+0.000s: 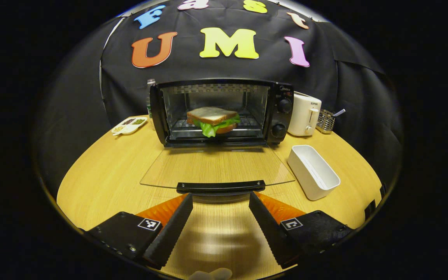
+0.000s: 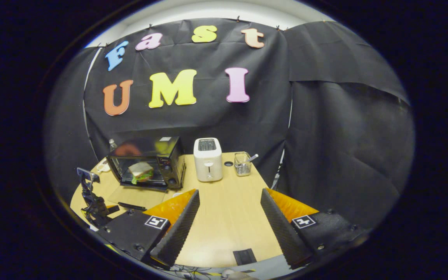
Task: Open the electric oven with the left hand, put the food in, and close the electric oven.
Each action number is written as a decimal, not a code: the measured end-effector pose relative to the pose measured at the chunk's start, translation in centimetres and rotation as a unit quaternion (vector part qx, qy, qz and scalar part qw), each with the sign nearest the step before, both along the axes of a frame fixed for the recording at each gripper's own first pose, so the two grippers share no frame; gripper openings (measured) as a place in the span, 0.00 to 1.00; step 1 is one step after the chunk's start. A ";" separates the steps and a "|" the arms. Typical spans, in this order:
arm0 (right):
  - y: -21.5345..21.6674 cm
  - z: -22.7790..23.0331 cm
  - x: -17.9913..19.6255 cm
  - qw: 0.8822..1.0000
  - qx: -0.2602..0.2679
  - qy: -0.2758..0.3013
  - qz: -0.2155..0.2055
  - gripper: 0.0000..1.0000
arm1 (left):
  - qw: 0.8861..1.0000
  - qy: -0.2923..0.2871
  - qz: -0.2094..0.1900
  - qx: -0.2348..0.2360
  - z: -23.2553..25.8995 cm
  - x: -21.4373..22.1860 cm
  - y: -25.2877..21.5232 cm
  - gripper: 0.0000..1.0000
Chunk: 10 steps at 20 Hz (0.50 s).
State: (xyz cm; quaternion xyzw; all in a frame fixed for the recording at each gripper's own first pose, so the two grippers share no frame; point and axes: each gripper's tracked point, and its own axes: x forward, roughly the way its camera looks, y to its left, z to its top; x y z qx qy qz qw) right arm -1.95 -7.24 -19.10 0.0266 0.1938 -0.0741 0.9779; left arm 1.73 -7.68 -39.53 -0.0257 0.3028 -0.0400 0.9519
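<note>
Far left on the table (image 1: 103, 182), a small divided dish (image 1: 129, 125) sits clear of the work, just beside the electric oven (image 1: 221, 112). The oven stands far centre, its glass door (image 1: 216, 167) dropped flat toward the near side, door handle (image 1: 221, 187) at the near edge. The sandwich (image 1: 213, 121) lies on the rack inside, toward the front, so the food looks placed and closing is likely what remains. The left gripper (image 1: 220, 202) hangs just short of that handle, fingers spread wide with nothing between them, lined up square, probably to get under the handle and lift. Right of the oven, a white toaster (image 1: 304, 114) and wire holder (image 1: 326, 121); nearer, a white rectangular tub (image 1: 312, 171) stands empty beside the door. In the right gripper view the right gripper (image 2: 230, 216) is held back over bare table, wide open and holding nothing, well apart from the oven, leaving the door to the left.
</note>
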 end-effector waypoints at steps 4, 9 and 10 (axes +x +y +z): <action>-1.5 -1.1 -0.7 1.000 0.006 0.013 -0.019 1.00 | 1.000 0.005 0.000 0.006 -1.2 1.0 -0.3 1.00; -1.6 -2.1 -0.4 0.999 0.008 0.026 -0.022 1.00 | 1.000 0.017 0.007 0.012 -1.9 1.9 0.4 0.96; -1.5 -2.1 -0.3 0.999 0.008 0.027 -0.021 1.00 | 1.000 0.018 0.007 0.012 -2.0 1.9 0.4 0.95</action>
